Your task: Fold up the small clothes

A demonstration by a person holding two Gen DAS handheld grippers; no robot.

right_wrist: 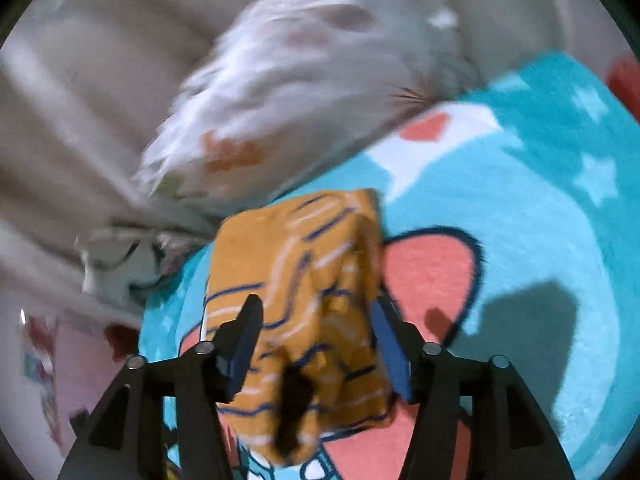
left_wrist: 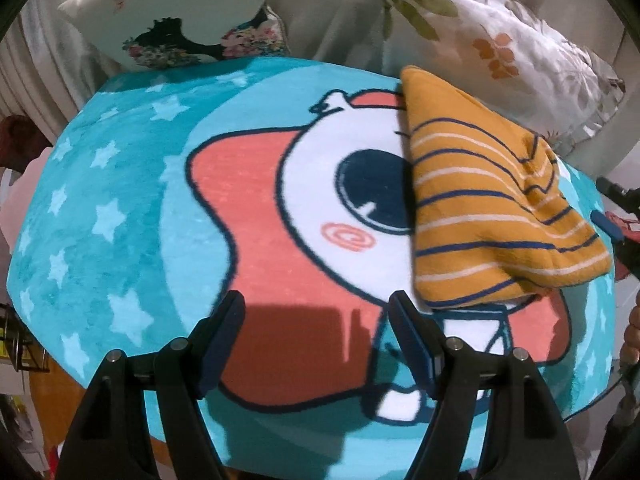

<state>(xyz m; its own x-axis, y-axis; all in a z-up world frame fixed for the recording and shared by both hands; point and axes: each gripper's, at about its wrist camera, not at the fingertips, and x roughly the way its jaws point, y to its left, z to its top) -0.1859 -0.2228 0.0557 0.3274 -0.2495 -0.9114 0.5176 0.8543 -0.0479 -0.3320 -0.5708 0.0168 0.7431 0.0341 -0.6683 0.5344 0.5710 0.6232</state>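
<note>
Lying folded on my turquoise star-printed cartoon blanket, the mustard-yellow striped knit garment sits near a white leaf-patterned pillow. My right tool straddles the garment with fingers spread; my left tool hangs released over bare blanket.

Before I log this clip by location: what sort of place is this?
Probably a bedroom or living room at home. A plush cartoon blanket covers a soft surface, two printed pillows lean behind it, and a small striped mustard garment lies folded on top.
</note>
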